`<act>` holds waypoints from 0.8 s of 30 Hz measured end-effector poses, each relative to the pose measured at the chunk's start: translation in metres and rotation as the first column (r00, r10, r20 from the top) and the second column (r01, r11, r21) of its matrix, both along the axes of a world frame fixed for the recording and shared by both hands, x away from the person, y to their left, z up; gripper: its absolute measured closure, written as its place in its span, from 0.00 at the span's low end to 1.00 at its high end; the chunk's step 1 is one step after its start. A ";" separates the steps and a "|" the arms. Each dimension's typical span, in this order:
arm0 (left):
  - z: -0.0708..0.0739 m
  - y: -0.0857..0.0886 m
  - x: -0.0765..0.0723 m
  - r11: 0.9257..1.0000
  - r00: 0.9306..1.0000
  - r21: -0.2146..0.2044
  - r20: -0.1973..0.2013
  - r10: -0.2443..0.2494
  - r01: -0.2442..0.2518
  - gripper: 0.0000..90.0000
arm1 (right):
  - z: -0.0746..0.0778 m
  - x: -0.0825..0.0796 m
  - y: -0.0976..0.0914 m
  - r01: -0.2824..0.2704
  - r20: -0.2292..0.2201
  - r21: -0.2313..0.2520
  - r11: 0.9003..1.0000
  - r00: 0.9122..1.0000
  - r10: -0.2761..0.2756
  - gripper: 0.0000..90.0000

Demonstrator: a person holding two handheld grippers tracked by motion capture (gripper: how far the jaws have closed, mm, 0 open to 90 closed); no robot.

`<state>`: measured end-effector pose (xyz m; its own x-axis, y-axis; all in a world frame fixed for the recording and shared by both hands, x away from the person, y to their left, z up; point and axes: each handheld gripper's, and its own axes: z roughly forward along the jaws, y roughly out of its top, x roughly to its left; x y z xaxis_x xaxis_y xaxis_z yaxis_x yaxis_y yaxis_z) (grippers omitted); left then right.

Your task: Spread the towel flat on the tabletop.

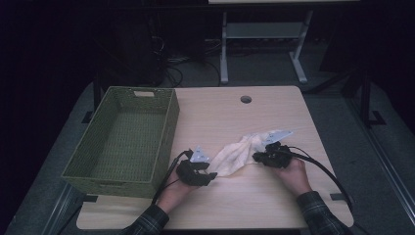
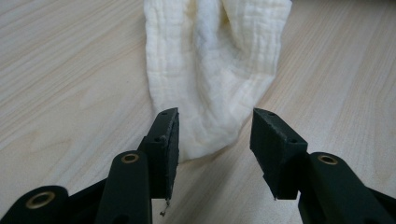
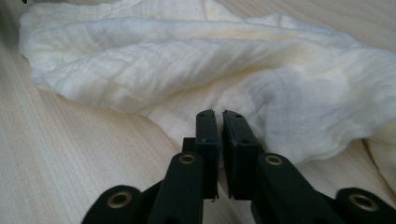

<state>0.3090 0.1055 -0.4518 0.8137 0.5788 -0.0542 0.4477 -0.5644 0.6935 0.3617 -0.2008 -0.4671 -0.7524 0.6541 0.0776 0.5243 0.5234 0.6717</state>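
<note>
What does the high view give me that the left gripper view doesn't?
High view alone: the green basket at the table's left, the right gripper at the cloth's far end, both hands, and the floor beyond.

Left gripper view alone: the left gripper up close, jaws apart, the cloth's rounded end lying between them, pads not pressing it.

Both: the white cloth crumpled on the wooden table.

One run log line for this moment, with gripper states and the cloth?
left gripper: open, cloth end between jaws | right gripper: shut, at cloth edge, grip unclear | basket: empty, left of cloth
</note>
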 end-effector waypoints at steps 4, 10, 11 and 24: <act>0.001 0.001 0.000 1.000 1.000 0.000 0.006 0.000 0.000 0.57 | 0.002 -0.002 0.000 -0.010 0.007 -0.016 1.000 1.000 0.010 0.97; 0.001 0.002 0.001 1.000 1.000 -0.001 0.007 0.004 -0.004 0.57 | 0.014 -0.008 -0.011 0.003 0.021 0.010 1.000 1.000 -0.004 0.97; 0.001 0.002 0.001 1.000 1.000 0.000 0.009 0.004 -0.004 0.57 | 0.015 -0.009 -0.014 0.006 0.023 0.015 1.000 1.000 -0.006 0.97; 0.002 0.003 0.001 1.000 1.000 -0.001 0.014 0.006 -0.006 0.57 | 0.027 -0.041 -0.051 0.046 0.037 0.031 0.998 0.998 -0.048 0.97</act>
